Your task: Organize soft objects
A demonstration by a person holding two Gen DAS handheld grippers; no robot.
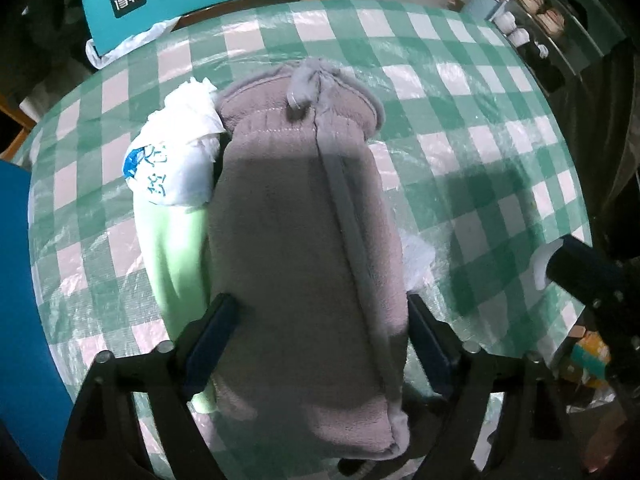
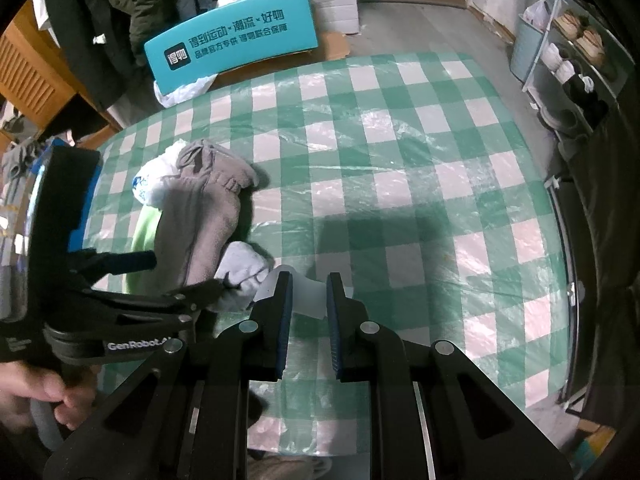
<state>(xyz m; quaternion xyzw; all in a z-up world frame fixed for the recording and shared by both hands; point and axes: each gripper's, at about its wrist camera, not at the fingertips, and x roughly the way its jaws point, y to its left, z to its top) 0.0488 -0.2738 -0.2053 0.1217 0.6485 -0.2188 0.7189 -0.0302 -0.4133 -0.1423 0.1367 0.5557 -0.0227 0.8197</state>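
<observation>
Folded grey fleece trousers (image 1: 304, 216) lie lengthwise on a green garment (image 1: 176, 248), with a white printed bag (image 1: 176, 160) at their far left. My left gripper (image 1: 318, 316) is wide open, its fingers on either side of the trousers' near end. In the right wrist view the trousers (image 2: 200, 216), the green garment (image 2: 140, 236) and a white cloth (image 2: 244, 268) form one pile at the left, with the left gripper (image 2: 188, 272) over it. My right gripper (image 2: 310, 292) is partly open and empty, above a white scrap (image 2: 308, 292) on the table.
The table has a green-and-white checked cloth (image 2: 400, 200) under clear plastic. A teal box (image 2: 232, 48) stands beyond the far edge. A shoe rack (image 2: 572, 52) stands at the right, wooden furniture (image 2: 36, 72) at the left.
</observation>
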